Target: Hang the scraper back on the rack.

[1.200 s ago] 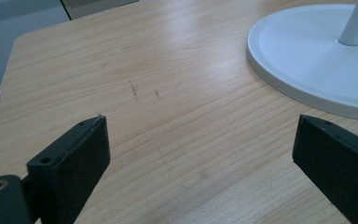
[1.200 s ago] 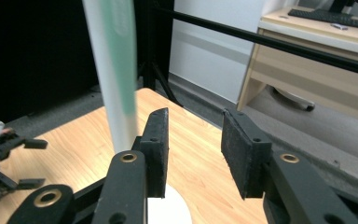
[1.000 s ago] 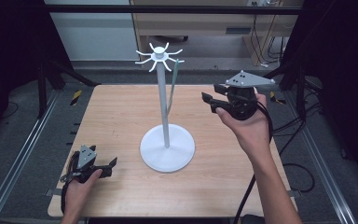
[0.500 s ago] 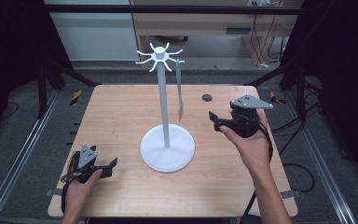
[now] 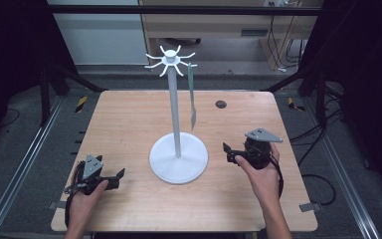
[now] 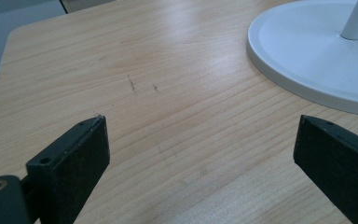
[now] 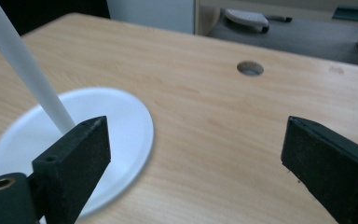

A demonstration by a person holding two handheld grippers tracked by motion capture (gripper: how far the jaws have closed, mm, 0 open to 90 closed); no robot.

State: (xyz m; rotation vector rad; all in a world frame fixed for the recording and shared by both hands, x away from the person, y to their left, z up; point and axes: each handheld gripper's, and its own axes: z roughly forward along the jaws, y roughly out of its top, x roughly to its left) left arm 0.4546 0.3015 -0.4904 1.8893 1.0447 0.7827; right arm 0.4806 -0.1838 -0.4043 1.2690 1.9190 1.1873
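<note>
A green utensil (image 5: 192, 99) hangs straight down from a hook of the white stand (image 5: 178, 158) at mid-tabletop (image 5: 129, 119), long axis vertical, broad end lowest, just right of the pole. The right claw (image 5: 227, 152) sits low, right of the stand's base, pointing left; its jaws have just been opening and hold nothing. The left claw (image 5: 119, 178) rests near-left, pointing right, jaws wide apart and empty.
</note>
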